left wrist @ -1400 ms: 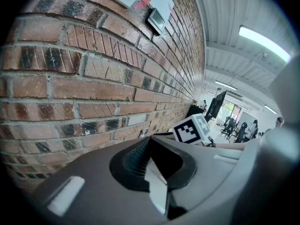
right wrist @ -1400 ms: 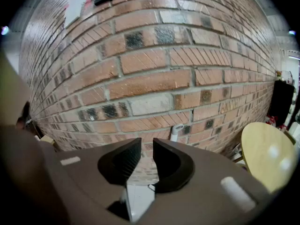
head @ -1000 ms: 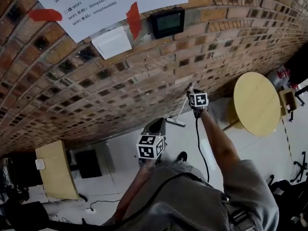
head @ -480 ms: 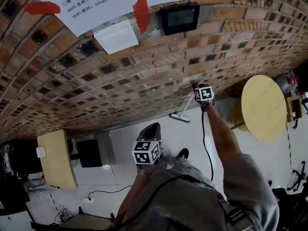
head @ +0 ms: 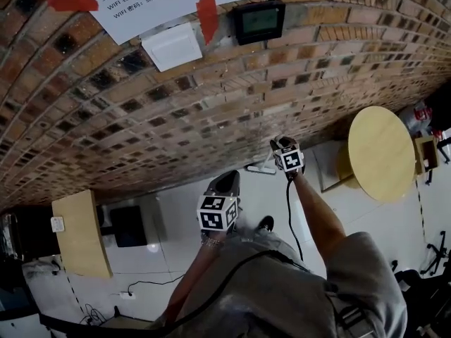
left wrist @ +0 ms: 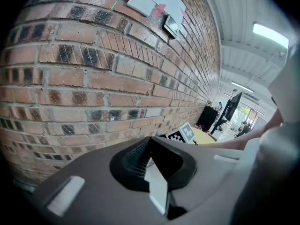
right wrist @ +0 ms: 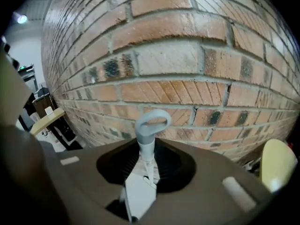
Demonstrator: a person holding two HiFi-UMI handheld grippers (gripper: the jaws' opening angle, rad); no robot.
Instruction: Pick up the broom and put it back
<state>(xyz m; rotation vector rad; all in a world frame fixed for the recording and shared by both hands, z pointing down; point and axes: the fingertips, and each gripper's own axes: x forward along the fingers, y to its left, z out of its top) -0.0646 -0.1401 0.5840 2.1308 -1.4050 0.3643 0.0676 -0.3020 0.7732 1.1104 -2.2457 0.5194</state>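
broom (right wrist: pixel 149 142) stands nearly upright just in front of the brick wall (right wrist: pixel 187 60). its grey handle ends in a hanging loop, and the broom head (head: pixel 259 167) is down on the pale floor (head: pixel 204 210) at the wall's foot. the right gripper (right wrist: pixel 146 167) is at the top of the handle, just below the loop. its jaws are closing with the handle between them, and the pads look to be meeting its sides. the left gripper (left wrist: pixel 149 150) hangs farther out from the wall than the right one. its jaws are together with nothing in them, and it is pointed at the bricks. a round wooden table (head: pixel 380 153) sits beside the wall, beyond the right gripper.

the step in hand looks like securing the grasp before the lift. the closing should finish squarely across the handle, not on the loop, so the round shaft cannot roll or slip between the pads. held this high, the broom will want to swing like a pendulum. i would lift straight up, parallel to the wall, only until the head clears the floor, then carry it slowly. keeping the handle a little off the bricks avoids scraping. the free left gripper could steady the shaft lower down. the pictures do not show where the broom belongs.
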